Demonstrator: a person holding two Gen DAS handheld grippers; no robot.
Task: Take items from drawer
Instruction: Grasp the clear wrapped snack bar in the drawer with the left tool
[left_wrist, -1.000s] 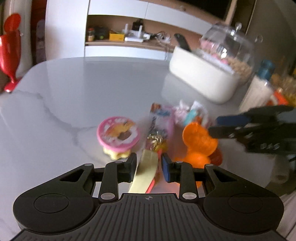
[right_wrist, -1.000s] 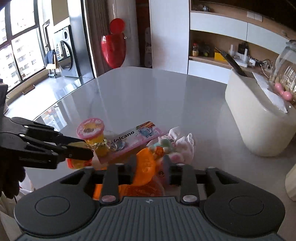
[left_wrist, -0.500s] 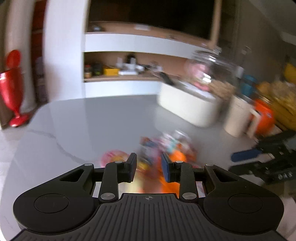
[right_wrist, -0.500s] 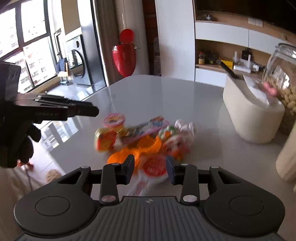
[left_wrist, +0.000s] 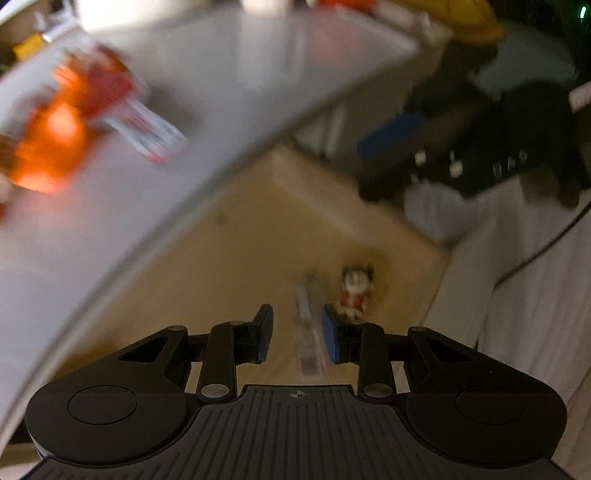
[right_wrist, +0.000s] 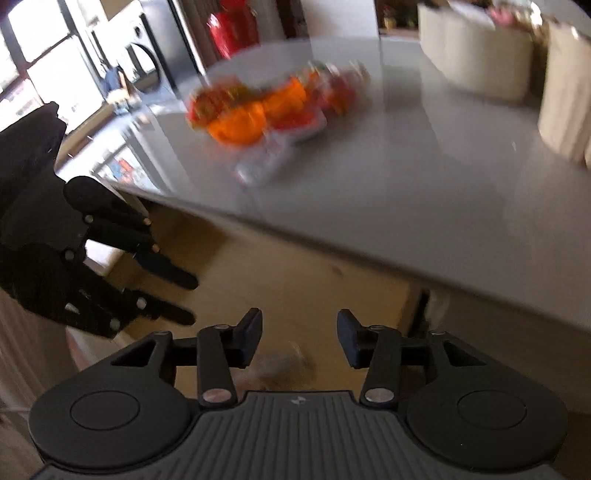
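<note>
My left gripper hangs over the open pale wooden drawer, its blue-padded jaws apart with nothing clamped. Between them, on the drawer floor, lies a slim clear-and-blue packet; the picture is smeared, so I cannot say what it holds. At one o'clock from that packet, just beside it, sits a small red-and-white wrapped sweet.

My right gripper also points into the drawer, jaws spread wide and empty. A blurred brownish item shows low between them, too soft to identify.

The glossy grey tabletop runs above the drawer at ten o'clock in the left view. On it lies the heap of orange and red snack wrappers, at eleven o'clock in the right view, well apart from both grippers. In the left view the same heap sits at ten o'clock.

A white oval container stands on the table at one o'clock in the right view.
</note>
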